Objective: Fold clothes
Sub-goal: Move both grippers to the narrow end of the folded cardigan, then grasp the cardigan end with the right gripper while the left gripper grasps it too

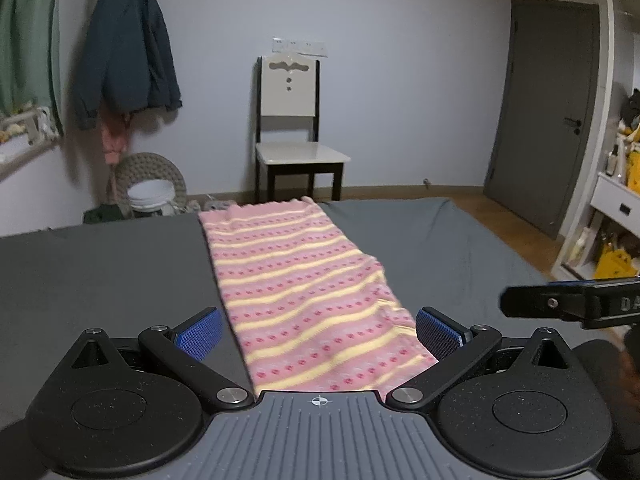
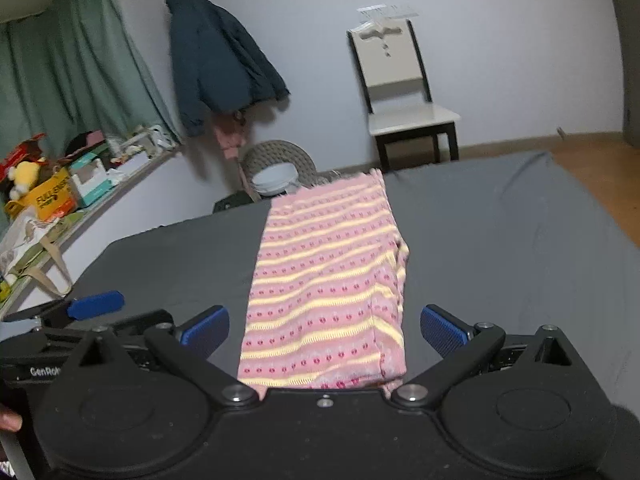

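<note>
Both sets of jaws stand spread wide and empty: the left gripper [image 1: 319, 334] and right gripper [image 2: 324, 330] straddle the near end of a pink, yellow-striped knitted cloth [image 2: 328, 280], a long strip on the dark grey bed [image 2: 500, 240].

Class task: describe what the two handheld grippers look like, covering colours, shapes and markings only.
Both the left gripper and the right gripper have black linkage arms, round black housings, silver pivot screws and blue textured pads. The left's base is ribbed grey with a crosshair mark; the right's is plain black.
</note>
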### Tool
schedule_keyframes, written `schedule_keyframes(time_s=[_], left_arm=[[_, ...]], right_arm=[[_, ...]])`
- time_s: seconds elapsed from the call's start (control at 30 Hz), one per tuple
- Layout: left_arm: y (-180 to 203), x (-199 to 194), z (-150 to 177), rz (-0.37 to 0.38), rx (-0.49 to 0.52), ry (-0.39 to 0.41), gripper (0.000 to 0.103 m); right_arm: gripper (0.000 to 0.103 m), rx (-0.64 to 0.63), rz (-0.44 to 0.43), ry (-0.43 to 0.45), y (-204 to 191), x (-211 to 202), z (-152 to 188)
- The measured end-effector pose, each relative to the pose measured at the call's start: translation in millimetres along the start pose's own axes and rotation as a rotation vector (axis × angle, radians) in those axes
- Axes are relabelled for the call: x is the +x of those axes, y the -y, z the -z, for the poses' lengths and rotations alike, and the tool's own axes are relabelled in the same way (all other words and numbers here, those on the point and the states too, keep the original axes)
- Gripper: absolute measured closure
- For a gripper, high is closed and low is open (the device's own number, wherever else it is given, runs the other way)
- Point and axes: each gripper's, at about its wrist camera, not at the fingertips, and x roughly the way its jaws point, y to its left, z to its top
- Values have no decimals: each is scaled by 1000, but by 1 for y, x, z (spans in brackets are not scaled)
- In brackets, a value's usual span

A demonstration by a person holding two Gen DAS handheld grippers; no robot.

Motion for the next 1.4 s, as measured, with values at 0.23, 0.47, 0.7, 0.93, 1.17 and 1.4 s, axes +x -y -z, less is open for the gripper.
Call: schedule_keyframes(time_s=[0.23, 0.47, 0.7, 0.93, 1.17, 1.4], left_arm=[[-10, 4, 9, 81, 15, -46, 0], [-12, 9, 29, 115, 83, -142, 0], [-9, 17, 39, 151, 142, -183, 0], [-13, 25, 49, 171, 121, -229, 0], [-11, 22, 52, 159, 143, -223, 0], [-14, 25, 56, 178, 134, -244, 0]], right_arm=[[2, -98, 30, -74, -2, 21, 5], [25, -507, 124, -151, -20, 48, 18], [53, -771, 80, -271, -31, 83, 34], [60, -1147, -24, -372, -64, 127, 66], [82, -1566, -1, -437, -88, 153, 115], [95, -1582, -24, -521, -78, 147, 123]])
